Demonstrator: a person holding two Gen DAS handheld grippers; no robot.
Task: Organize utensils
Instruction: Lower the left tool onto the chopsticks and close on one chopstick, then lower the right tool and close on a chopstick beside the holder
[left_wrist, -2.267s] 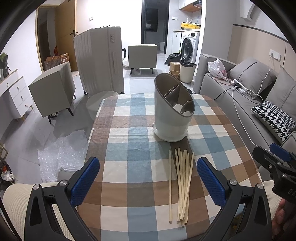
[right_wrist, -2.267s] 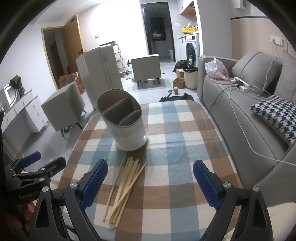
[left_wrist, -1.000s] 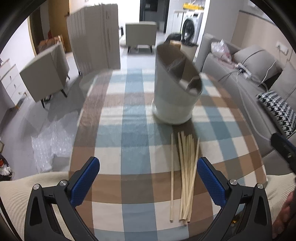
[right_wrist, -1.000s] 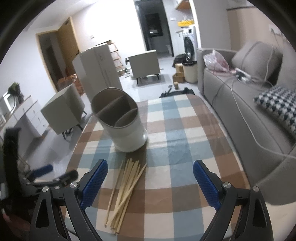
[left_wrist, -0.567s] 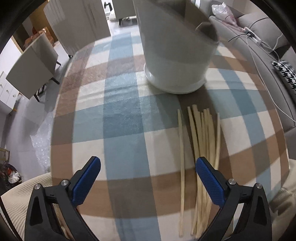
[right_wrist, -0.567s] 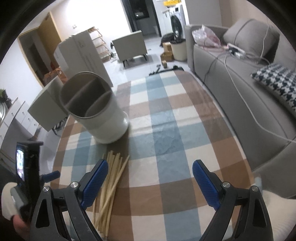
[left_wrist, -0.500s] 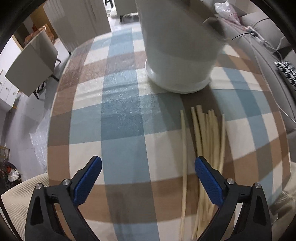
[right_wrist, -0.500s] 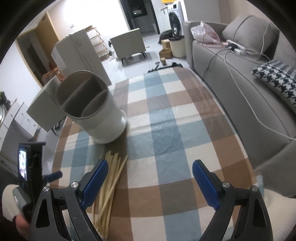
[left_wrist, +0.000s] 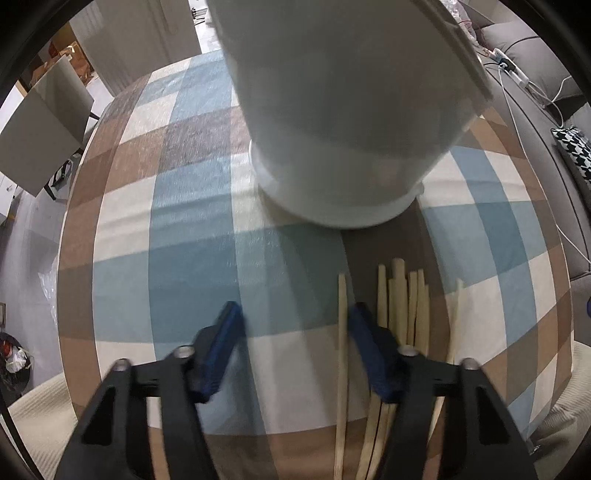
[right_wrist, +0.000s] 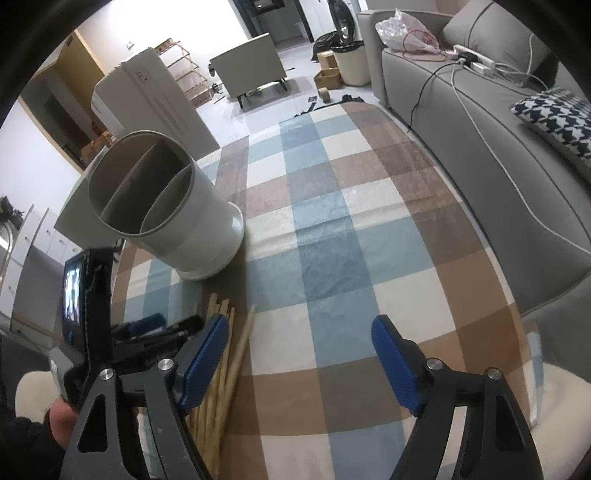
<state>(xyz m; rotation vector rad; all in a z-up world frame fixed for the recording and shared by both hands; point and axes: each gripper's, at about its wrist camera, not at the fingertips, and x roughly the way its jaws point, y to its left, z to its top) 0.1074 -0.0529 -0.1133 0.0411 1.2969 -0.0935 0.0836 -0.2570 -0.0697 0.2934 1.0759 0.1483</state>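
a: left wrist view first. where were the left tongs?

b: low over the checked worktop, pointing steeply down. the jaws were closing, blurred. one chopstick lay between the pads, just inside the right pad, but i saw no pad pressing on it. so still spread, pinching nothing.

a: and the other chopsticks?

b: flat in a loose bunch just to the right of that right pad, tips toward the holder. the single stick lay a little apart from the bunch, on its left.

a: the holder?

b: white, upright on the worktop just beyond the stick tips, filling the top of the view. a sofa ran along the right.

a: right wrist view now.

b: the right tongs hung over the worktop with jaws closing but wide apart, only cloth between them. the chopsticks lay beside and under the left pad, outside the gap.

a: the left tongs there?

b: seen at lower left, down at the far ends of the sticks, a hand behind them. the holder stood past the sticks, its divided compartments looking empty. the sofa was on the right.
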